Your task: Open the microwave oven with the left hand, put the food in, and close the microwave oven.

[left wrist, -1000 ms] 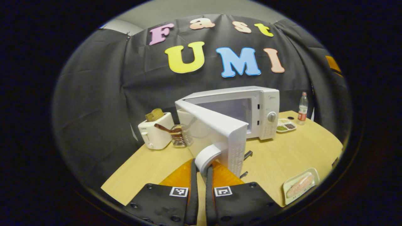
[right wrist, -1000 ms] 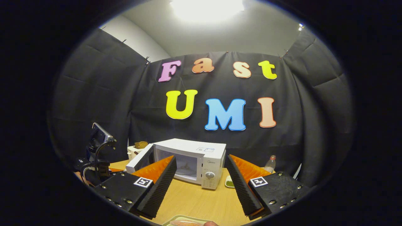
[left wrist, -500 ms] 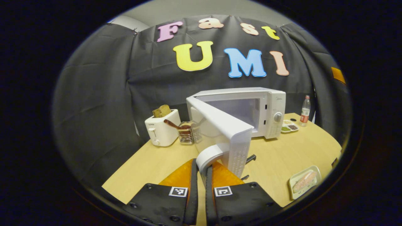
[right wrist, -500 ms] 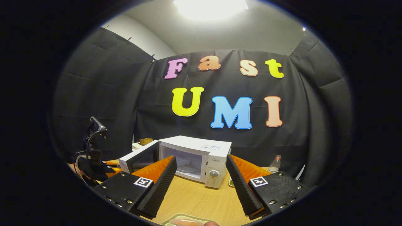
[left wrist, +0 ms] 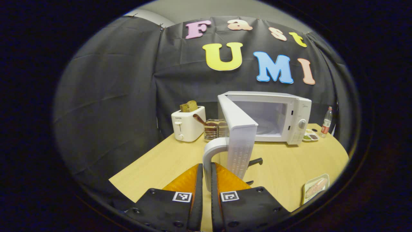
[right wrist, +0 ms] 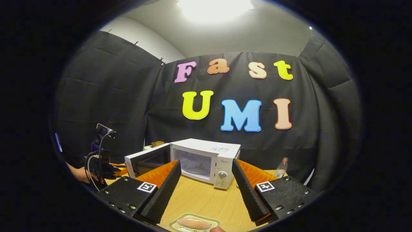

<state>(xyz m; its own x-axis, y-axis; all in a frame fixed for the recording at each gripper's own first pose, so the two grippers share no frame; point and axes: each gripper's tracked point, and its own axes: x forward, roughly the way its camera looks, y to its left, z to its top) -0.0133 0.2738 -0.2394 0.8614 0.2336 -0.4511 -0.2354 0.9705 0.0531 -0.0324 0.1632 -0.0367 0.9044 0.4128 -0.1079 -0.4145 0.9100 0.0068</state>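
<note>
The white box-shaped microwave oven [left wrist: 273, 117] stands at the far side of the pale wooden counter [left wrist: 161, 164], against the black cloth wall, with its white door [left wrist: 239, 135] swung wide toward the near side. The cavity is lit and a glass turntable [right wrist: 196, 168] lies on its floor. A round knob [left wrist: 302, 123] sits on the control panel at the right. The left hand-held gripper [left wrist: 206, 180] is closed on the door's curved white handle [left wrist: 212, 154], one finger on each side of it. The right hand-held gripper [right wrist: 206, 183] hangs above the near counter with its fingers spread wide and nothing between them.

A pale rectangular tray [right wrist: 180, 220] lies just below it and holds a pinkish oblong piece of food [right wrist: 194, 223]; its near edge is cut off. Left of the oven, a white toaster [left wrist: 188, 124] has brown bread slices [left wrist: 189, 106] standing in its slots, and a wire basket [left wrist: 216, 130] between toaster and oven holds a brown-handled utensil. Right of the oven sits a small divided dish [left wrist: 310, 136] with green and dark fillings too small to make out, and a clear plastic bottle [left wrist: 326, 117] beyond it.
</note>
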